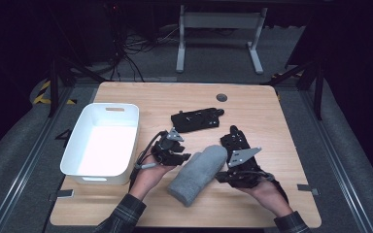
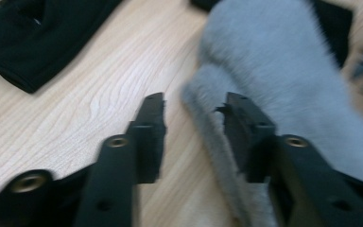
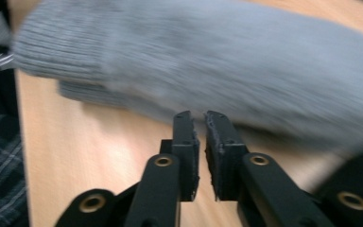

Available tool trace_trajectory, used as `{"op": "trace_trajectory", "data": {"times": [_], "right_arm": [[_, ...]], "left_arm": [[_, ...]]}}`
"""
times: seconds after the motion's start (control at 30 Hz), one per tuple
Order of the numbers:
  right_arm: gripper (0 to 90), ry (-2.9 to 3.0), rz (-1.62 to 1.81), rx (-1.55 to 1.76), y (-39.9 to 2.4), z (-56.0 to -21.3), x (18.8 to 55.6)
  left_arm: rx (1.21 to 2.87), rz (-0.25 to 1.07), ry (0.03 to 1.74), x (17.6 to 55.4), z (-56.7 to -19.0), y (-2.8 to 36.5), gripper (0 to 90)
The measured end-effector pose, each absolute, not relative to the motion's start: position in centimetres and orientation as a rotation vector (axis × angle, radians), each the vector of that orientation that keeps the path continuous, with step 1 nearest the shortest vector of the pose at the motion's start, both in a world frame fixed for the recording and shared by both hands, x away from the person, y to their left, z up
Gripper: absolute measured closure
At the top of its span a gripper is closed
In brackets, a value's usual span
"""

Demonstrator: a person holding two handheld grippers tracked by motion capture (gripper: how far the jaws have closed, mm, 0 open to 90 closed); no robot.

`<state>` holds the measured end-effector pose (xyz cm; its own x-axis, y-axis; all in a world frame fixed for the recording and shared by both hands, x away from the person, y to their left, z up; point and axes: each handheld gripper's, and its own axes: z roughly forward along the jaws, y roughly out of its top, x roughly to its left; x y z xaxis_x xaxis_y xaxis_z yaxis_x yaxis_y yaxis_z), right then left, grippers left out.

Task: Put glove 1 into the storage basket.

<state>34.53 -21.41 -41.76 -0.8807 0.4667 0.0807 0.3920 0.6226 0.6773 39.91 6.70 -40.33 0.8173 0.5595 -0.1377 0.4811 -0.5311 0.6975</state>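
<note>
Grey mitten (image 1: pixel 198 174) lies flat near the front edge of the wooden table (image 1: pixel 262 104), between both hands. Risk: the left gripper (image 2: pixel 192 113) is spread with only the mitten's fuzzy edge near one jaw, so it could snag on the pile. Right gripper (image 3: pixel 197 124) has a slim gap, pinching nothing. White bin (image 1: pixel 90 167) left, black gloves (image 1: pixel 197 120) behind; dark room, cables on floor.

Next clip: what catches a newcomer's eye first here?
A fluffy grey mitten lies at the near middle of the wooden table, flanked by the left hand-held gripper and the right hand-held gripper. A white bin stands left; a black glove lies behind.
</note>
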Motion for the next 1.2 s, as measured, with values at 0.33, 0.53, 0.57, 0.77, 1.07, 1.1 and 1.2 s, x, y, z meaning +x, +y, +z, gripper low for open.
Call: {"op": "trace_trajectory", "data": {"times": [0.33, 0.53, 0.57, 0.77, 1.07, 1.1, 1.2], "right_arm": [[37.3, 2.438, 1.050, 1.022, -29.2, -42.2, 36.6], [21.3, 2.316, 1.000, 1.148, -32.1, -43.0, 38.0], [19.8, 2.292, 0.994, 1.174, -32.5, -43.2, 38.3], [16.3, 2.206, 0.982, 1.276, -34.6, -44.4, 39.4], [15.9, 2.160, 0.956, 1.312, -35.1, -45.4, 40.0], [15.9, 2.160, 0.956, 1.312, -35.1, -45.4, 40.0], [15.7, 2.151, 0.942, 1.316, -35.2, -45.6, 40.1]], "left_arm": [[2.245, 0.057, 0.657, 38.6, -39.6, 4.4, 14.2], [2.325, 0.037, 0.659, 38.7, -41.8, 2.3, 8.9], [2.337, 0.040, 0.667, 38.7, -42.2, 2.1, 8.9], [2.402, -0.006, 0.674, 38.9, -44.2, 0.9, 5.9], [2.422, -0.089, 0.668, 39.4, -45.1, 0.9, 13.1], [2.422, -0.089, 0.668, 39.4, -45.1, 0.9, 14.9], [2.428, -0.111, 0.673, 39.4, -45.1, 1.0, 20.2]]}}
